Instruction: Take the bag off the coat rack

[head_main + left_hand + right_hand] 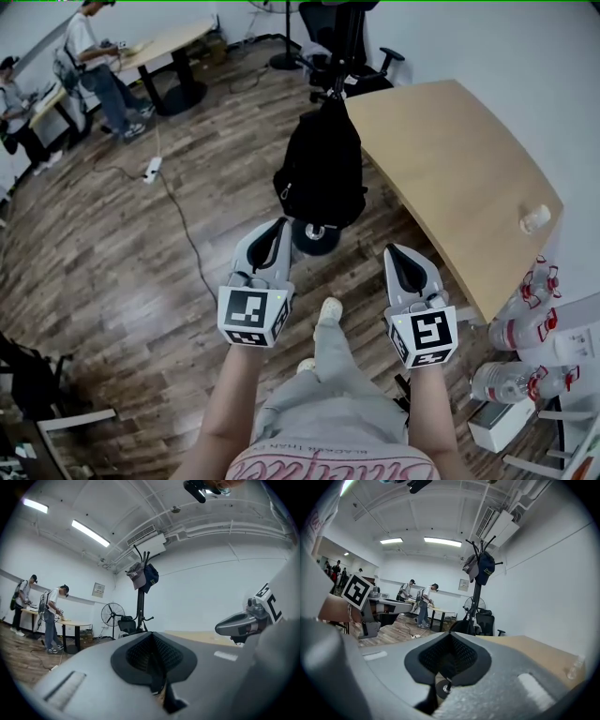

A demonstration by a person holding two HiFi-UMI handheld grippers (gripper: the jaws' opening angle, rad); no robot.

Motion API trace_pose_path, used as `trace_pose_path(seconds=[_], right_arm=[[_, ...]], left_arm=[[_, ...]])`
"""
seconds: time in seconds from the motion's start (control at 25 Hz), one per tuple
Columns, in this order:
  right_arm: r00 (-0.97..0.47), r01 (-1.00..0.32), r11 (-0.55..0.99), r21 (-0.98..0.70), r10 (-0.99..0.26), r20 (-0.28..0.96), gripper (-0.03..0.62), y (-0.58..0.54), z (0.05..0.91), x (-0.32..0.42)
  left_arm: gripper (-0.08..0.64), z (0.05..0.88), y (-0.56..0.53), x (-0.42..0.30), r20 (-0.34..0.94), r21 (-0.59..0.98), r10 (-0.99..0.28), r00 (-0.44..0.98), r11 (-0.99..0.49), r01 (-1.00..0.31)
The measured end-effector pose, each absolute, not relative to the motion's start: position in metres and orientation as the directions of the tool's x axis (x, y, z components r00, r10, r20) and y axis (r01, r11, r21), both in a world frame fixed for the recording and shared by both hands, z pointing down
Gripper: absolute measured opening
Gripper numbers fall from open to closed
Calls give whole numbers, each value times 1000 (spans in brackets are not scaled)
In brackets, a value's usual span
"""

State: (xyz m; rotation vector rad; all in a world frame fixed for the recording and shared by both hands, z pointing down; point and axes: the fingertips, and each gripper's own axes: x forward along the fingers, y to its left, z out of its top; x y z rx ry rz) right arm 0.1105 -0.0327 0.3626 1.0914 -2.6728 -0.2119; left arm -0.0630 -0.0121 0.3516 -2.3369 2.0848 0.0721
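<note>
A black backpack (321, 173) hangs on the coat rack, whose round base (316, 237) stands on the wooden floor just beyond my hands. Both grippers are held side by side, short of the bag and pointing at it. My left gripper (274, 228) is shut and empty, near the bag's lower left. My right gripper (397, 251) is also shut and empty, lower right of the bag. In the left gripper view, the rack pole (139, 602) rises ahead with caps (143, 576) at its top. The right gripper view shows the same pole (477, 599) and caps (480, 569).
A light wooden table (450, 178) runs along the right of the rack. A black office chair (352, 47) stands behind it. Water bottles (525, 319) crowd the lower right. A power strip with its cable (152, 169) lies on the floor at left. People (94, 56) work at a far table.
</note>
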Motion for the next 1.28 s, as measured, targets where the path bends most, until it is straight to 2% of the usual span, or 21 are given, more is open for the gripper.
trace_pose_path(seconds=[0.64, 1.04, 1.28], right_arm=[[-726, -635, 738, 229, -671, 147, 3, -121, 362, 66], [-677, -712, 684, 161, -729, 103, 3, -214, 354, 44], [-656, -724, 665, 183, -746, 113, 3, -265, 356, 39]], left_arm=[[15, 352, -94, -95, -30, -11, -994, 103, -102, -995], [15, 343, -180, -130, 1, -59, -991, 137, -137, -989], [15, 341, -232, -146, 9, -57, -992, 129, -129, -990]])
